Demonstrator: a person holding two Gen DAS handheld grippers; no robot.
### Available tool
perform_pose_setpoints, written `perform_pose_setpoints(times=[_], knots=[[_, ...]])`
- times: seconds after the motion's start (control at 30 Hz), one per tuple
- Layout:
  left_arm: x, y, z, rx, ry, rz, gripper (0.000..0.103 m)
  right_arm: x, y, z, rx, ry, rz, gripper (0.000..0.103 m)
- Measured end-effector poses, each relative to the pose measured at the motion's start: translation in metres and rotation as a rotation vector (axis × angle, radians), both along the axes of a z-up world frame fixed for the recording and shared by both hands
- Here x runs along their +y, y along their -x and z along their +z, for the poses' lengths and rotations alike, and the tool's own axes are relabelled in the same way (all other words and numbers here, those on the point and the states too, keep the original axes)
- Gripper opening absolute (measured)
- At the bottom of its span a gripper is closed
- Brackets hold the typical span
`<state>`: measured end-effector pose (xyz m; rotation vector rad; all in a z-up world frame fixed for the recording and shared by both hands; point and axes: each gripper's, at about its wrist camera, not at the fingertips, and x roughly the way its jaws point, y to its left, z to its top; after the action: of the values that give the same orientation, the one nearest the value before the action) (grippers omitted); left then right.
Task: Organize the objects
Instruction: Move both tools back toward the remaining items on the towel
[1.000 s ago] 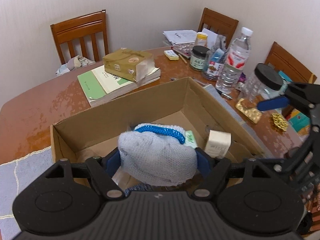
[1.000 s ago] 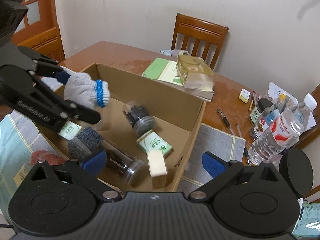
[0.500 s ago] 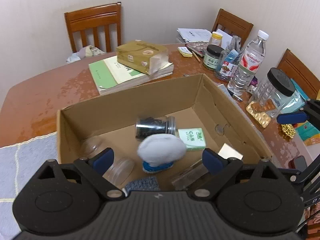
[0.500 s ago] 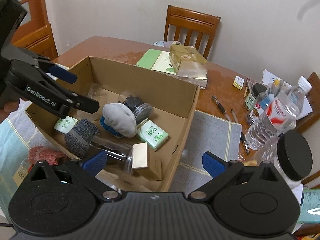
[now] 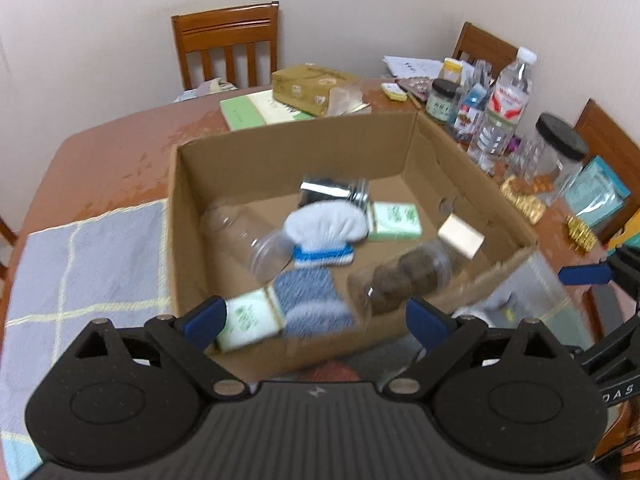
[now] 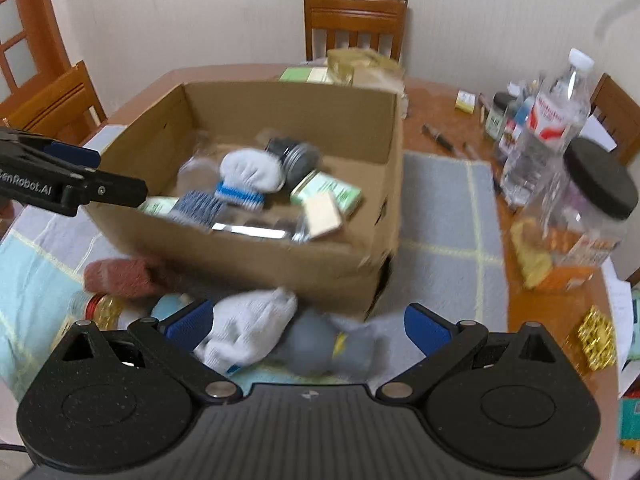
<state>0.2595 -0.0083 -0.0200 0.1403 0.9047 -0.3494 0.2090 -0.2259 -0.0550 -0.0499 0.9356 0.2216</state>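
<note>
White glove point(image 5: 326, 224) (blurred, seemingly loose) lies in the box point(image 5: 280, 152) beyond the left tongs point(image 5: 316, 316), spread empty.

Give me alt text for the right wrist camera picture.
An open cardboard box on a cluttered wooden table holds a white glove with a blue cuff, jars and small green boxes. The right tongs stand open and empty over a white sock in front of the box; the left tongs reach in from the left.

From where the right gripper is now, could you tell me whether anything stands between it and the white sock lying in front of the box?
Nothing visible does. The white sock lies just ahead of the open right gripper, by its left finger, with the box behind it.
</note>
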Motion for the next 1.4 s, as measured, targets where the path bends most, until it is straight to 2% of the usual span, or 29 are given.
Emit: perform_pose_setpoints(times=[0.17,0.67,1.07,1.27,1.4], knots=[[0.009,0.025,-0.005,-0.018,-0.044,0.017,0.096,0.016,0.010,-0.010,0.013,0.013,0.023,0.103],[0.055,0.049,-0.024,0.045,0.004,0.151,0.096,0.058,0.028,-0.019,0.052,0.040,0.140,0.103],[0.069,0.053,-0.036,0.069,0.004,0.149,0.096,0.081,0.038,-0.035,0.121,0.006,0.153,0.103],[0.079,0.056,-0.036,0.056,-0.004,0.139,0.096,0.110,0.046,-0.041,0.143,-0.035,0.227,0.103],[0.088,0.057,-0.037,0.061,0.007,0.128,0.096,0.130,0.048,-0.051,0.142,-0.020,0.274,0.103]])
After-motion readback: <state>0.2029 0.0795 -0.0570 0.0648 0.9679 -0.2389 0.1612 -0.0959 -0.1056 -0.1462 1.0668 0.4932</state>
